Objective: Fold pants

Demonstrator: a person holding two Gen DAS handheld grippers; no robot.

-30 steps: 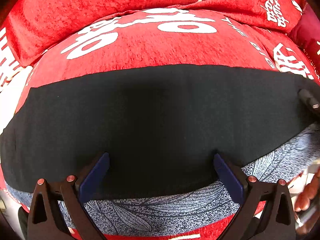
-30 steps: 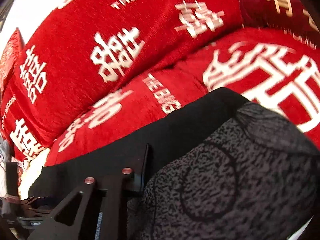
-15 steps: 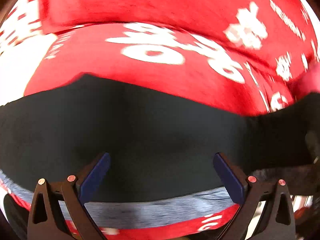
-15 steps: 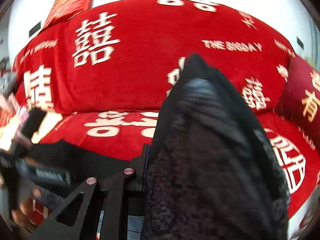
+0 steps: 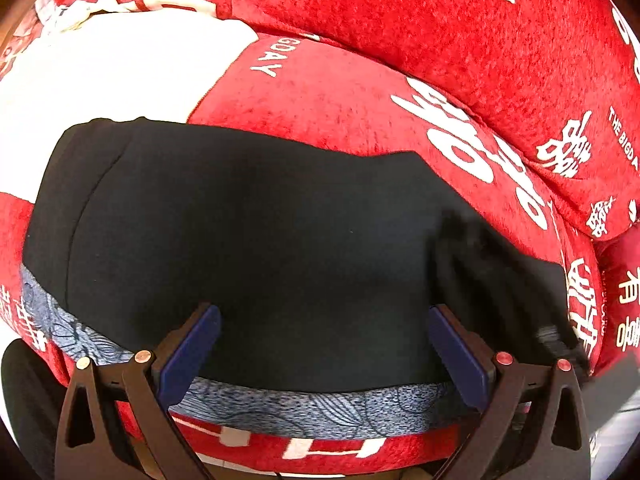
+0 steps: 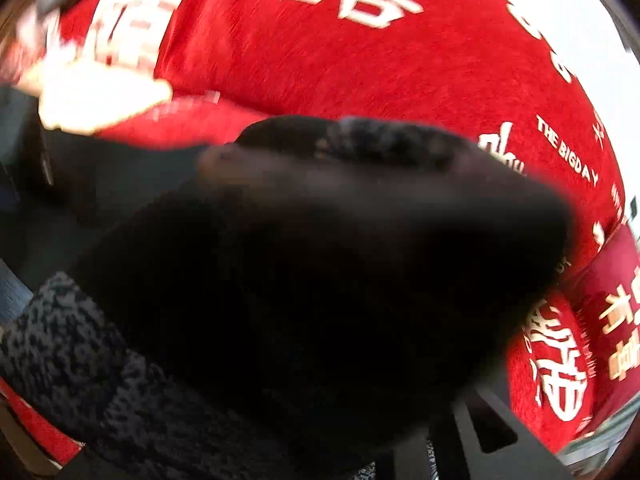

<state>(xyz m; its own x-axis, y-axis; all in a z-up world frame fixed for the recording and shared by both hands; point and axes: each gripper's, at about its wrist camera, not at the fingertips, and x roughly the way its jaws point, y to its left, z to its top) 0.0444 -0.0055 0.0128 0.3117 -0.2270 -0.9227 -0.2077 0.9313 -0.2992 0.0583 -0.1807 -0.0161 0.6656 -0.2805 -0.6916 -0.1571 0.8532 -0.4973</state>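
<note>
- Left tool (image 5: 322,354): fingers spread wide apart at the bottom of the left view, gripping nothing. It hangs over the near edge of the pants (image 5: 256,248).
- Right tool (image 6: 460,432): only a dark part of its frame shows at the lower right of the right view. Black cloth drapes over the lens and hides the fingers, so whether they are together or apart cannot be told. The cloth so close to the camera suggests it is carried by this tool.
- Pants: black, spread across the middle of the left view on a red sofa (image 5: 340,92) printed with white characters. A grey patterned band (image 5: 312,404) shows along the near edge. At the right of the left view, a blurred black portion (image 5: 492,264) is raised above the flat part.
- Progress, as a judgement: one fold is under way, with one end being brought over the flat portion. It is not yet laid down or smoothed. Further folds probably remain.
</note>
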